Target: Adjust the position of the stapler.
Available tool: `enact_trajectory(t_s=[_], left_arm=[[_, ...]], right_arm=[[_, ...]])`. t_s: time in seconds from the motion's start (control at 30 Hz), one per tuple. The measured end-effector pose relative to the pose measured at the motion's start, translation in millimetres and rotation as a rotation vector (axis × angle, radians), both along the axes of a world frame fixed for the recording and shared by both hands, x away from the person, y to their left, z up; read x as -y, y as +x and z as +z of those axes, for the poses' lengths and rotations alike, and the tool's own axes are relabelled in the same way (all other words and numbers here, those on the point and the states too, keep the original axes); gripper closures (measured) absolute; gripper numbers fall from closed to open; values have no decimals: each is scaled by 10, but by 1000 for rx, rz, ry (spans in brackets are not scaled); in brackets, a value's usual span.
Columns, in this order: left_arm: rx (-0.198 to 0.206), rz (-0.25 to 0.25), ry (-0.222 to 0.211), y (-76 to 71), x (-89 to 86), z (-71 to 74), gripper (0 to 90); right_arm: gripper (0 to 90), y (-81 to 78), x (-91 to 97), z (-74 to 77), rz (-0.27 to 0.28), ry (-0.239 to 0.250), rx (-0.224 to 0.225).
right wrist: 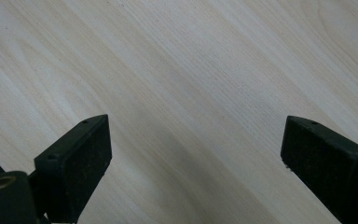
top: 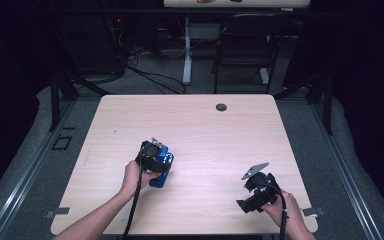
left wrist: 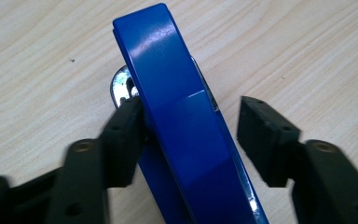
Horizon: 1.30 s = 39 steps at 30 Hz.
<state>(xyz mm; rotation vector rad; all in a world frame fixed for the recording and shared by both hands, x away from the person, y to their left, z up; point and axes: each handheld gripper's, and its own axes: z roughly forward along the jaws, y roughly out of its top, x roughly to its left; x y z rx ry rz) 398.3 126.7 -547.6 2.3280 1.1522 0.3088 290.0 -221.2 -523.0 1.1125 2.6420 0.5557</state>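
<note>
Two bare forearms, with no sleeves showing, enter from the bottom of the high view. Each hand carries a chunky black gripper. The left gripper (top: 153, 156) trails a black cable along the forearm. The right gripper (top: 258, 191) has a grey three-cornered plate on top and its own black cable. Close up, the jaws are matte black blocks with small holes and brass-coloured pivot pins.

Lab: dark curtains, floor cables (top: 150, 75), lone wooden table (top: 190, 120), folding chair (top: 245, 45).
</note>
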Motion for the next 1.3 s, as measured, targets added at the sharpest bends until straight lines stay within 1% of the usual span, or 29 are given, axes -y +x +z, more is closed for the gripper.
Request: enact_trajectory(t_s=[0.03, 0.07, 0.1, 0.23, 0.27, 0.3, 0.43, 0.47, 0.5, 0.6, 0.63, 0.67, 0.73, 0.77, 0.8, 0.93, 1.03, 1.07, 1.13, 1.27, 1.3], left_arm=[[8, 4, 10, 4, -2, -6, 484], [10, 4, 10, 8, -8, -9, 509], [9, 4, 7, 10, -11, -11, 509], [35, -7, 48, -14, 31, -2, 525], [31, -10, 44, -11, 24, -2, 525], [32, -13, 43, -8, 19, -3, 525], [27, -19, 50, -2, 17, 4, 527], [25, -19, 52, -1, 12, 6, 531], [24, -22, 48, 2, 2, 6, 537], [18, -29, 48, 7, -25, 10, 554], [21, -28, 46, 7, -35, 9, 557], [21, -30, 48, 7, -38, 10, 560], [21, -35, 45, 8, -44, 10, 562], [21, -38, 46, 10, -47, 10, 562], [21, -40, 49, 10, -51, 11, 565], [16, -48, 45, 16, -82, 15, 580], [16, -53, 46, 20, -104, 17, 591], [16, -57, 49, 23, -110, 19, 597], [11, -64, 41, 31, -128, 20, 609], [10, -77, 42, 32, -137, 23, 619], [8, -89, 38, 31, -141, 24, 627]], right_arm=[[84, 0, -1, 0, 1, -1, 0], [84, -2, -5, -3, -1, 7, -1], [84, -3, -5, -3, -1, 6, 0], [84, -1, 1, 4, -4, -6, -1], [84, -1, 3, 4, -6, -3, -2], [84, 0, 5, 5, -6, -9, -1], [85, -6, -1, 9, -6, -3, 0], [84, -8, -2, 15, -6, -12, 1], [84, -9, -3, 8, -8, -3, 2], [85, -6, 7, 15, -13, -10, -5], [84, -5, 9, 11, -14, -2, -4], [84, -4, 15, 11, -17, -8, 2], [85, -1, 18, 14, -14, -6, -2], [85, -9, 11, -1, -27, 12, 8], [85, -3, 16, 16, -15, -12, 1], [85, 0, 16, 10, -18, -5, -3], [86, 4, 22, 10, -21, -16, -5], [87, 8, 28, 9, -18, -13, -5], [87, 5, 29, 3, -25, 5, -6], [88, 8, 40, 12, -27, -8, -4], [88, 8, 40, 12, -27, -9, -4]])
